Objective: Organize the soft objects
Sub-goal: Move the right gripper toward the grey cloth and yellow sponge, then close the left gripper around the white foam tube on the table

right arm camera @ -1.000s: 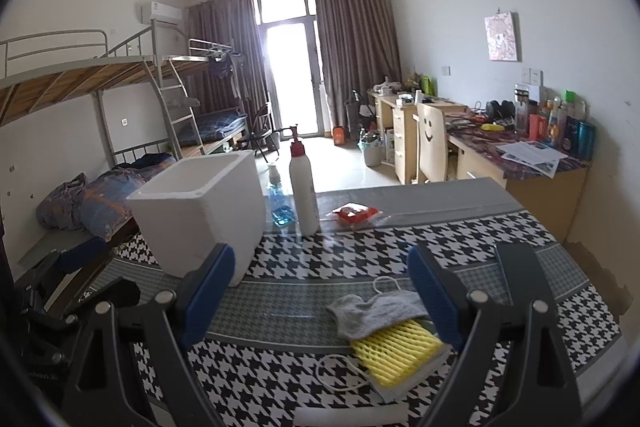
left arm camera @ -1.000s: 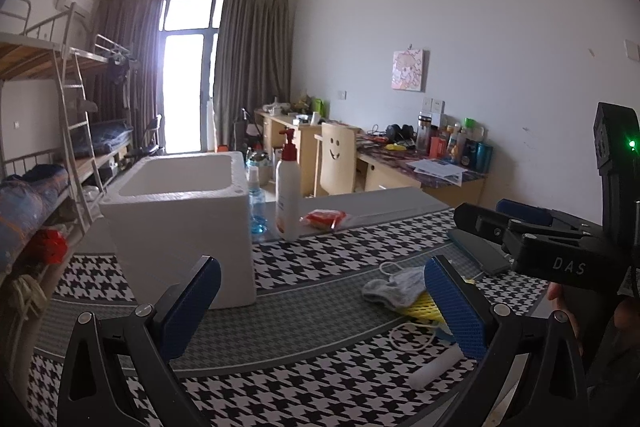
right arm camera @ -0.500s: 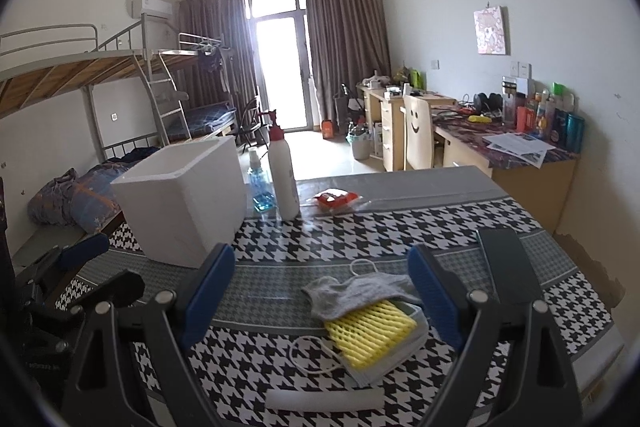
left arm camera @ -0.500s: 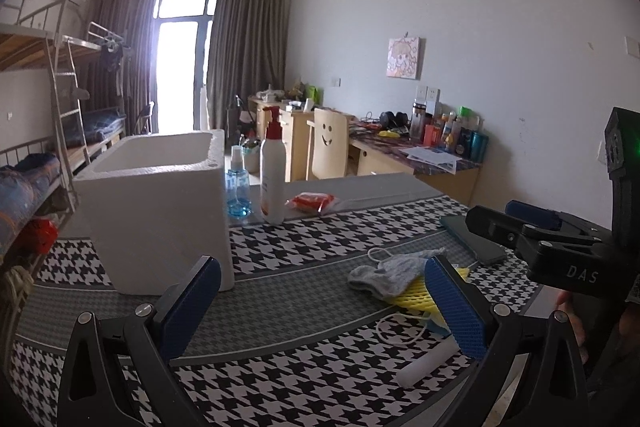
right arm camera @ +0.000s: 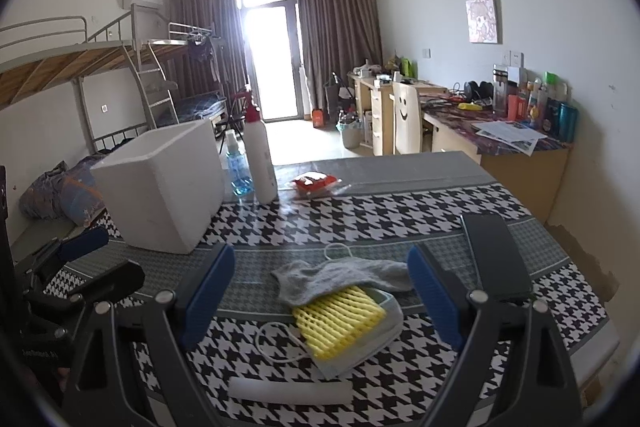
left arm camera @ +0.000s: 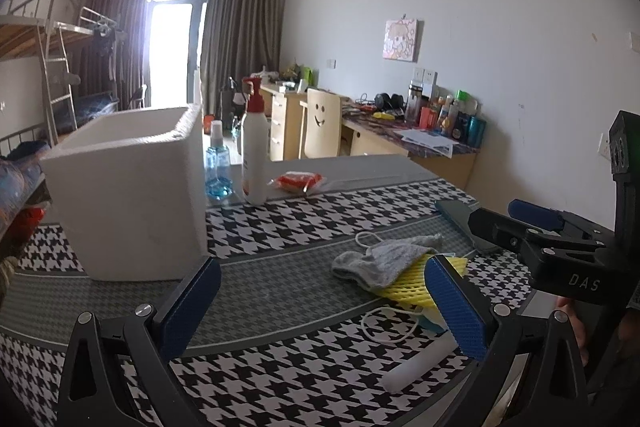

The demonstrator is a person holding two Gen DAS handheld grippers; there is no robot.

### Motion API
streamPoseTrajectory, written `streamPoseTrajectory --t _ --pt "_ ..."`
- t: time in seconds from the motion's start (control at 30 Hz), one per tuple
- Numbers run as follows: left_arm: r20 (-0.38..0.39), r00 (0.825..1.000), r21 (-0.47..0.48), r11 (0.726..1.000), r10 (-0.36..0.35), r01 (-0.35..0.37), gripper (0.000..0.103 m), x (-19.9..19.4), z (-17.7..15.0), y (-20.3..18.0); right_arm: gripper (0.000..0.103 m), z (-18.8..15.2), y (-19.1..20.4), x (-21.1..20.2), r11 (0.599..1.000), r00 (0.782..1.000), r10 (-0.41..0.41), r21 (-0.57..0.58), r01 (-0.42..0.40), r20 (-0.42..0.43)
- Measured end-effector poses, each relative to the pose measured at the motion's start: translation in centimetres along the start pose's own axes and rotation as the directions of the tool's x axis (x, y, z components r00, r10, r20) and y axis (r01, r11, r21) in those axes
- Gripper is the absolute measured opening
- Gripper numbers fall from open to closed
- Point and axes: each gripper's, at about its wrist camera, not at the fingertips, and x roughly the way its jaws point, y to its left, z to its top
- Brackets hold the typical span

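On the houndstooth table [right arm camera: 400, 203], lying in a small heap near the front edge: a grey sock [right arm camera: 340, 277] draped over yellow foam net [right arm camera: 340, 323], itself resting on a face mask [right arm camera: 360, 345] with a white ear loop [right arm camera: 276, 343] trailing to the left. Also showing in the left view: sock [left arm camera: 380, 261], net [left arm camera: 404, 287], loop [left arm camera: 390, 325]. Lying just in front of the heap, a white foam stick [right arm camera: 288, 389], seen in the left view at [left arm camera: 418, 365].

Hovering above the near edge, the right gripper [right arm camera: 320, 299], jaws spread wide, blue pads [right arm camera: 208, 291] empty, framing the heap without touching it. Hovering to its left, the left gripper [left arm camera: 322, 307], jaws likewise spread wide and gripping nothing, its right pad [left arm camera: 454, 307] overlapping the net in view only. Showing at the right of the left view, the right gripper's body [left arm camera: 560, 251]; at the left of the right view, the left gripper's body [right arm camera: 76, 267].

Standing at the table's left, well apart from the heap, an open white foam box [left arm camera: 128, 195], also at [right arm camera: 164, 187]. Standing upright behind it, a white pump bottle [right arm camera: 260, 155] with red top and a small blue spray bottle [right arm camera: 238, 167], side by side. Lying just right of them, a red packet [right arm camera: 314, 183]. Lying flat right of the heap, a dark phone [right arm camera: 496, 255].
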Motion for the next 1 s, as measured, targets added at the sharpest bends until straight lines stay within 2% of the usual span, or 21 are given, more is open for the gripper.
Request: streamPoseTrajectory --t 0.23,0.5,0.63,0.73,0.9,1.0 --pt "-0.016 1.000 0.006 1.000 -0.022 0.022 0.102 0.8 -0.5 -0.8 0.091 -0.4 -1.1 0.9 1.000 1.000 -0.005 0.000 0.005 -0.027" --pt "-0.072 0.996 0.043 0.998 -0.047 0.050 0.102 1.5 -2.0 -1.8 0.091 -1.0 -2.0 1.8 1.000 0.998 0.002 0.008 -0.002 -0.061" --pt "-0.107 0.991 0.083 0.992 -0.085 0.094 0.102 1.9 -2.8 -2.6 0.091 -1.4 -2.6 2.0 1.000 0.998 0.002 0.017 -0.001 -0.069" --pt "-0.144 0.984 0.122 0.984 -0.110 0.128 0.102 2.3 -3.5 -3.4 0.091 -1.5 -2.8 2.1 1.000 0.997 -0.001 0.023 0.003 -0.074" --pt "-0.227 0.959 0.174 0.962 -0.170 0.212 0.102 3.4 -4.4 -4.7 0.091 -1.8 -3.1 2.1 0.999 0.996 -0.004 0.034 0.007 -0.086" --pt "-0.270 0.943 0.208 0.944 -0.196 0.256 0.097 4.1 -5.0 -5.7 0.091 -1.8 -3.3 2.4 0.999 0.996 -0.006 0.034 0.009 -0.092"
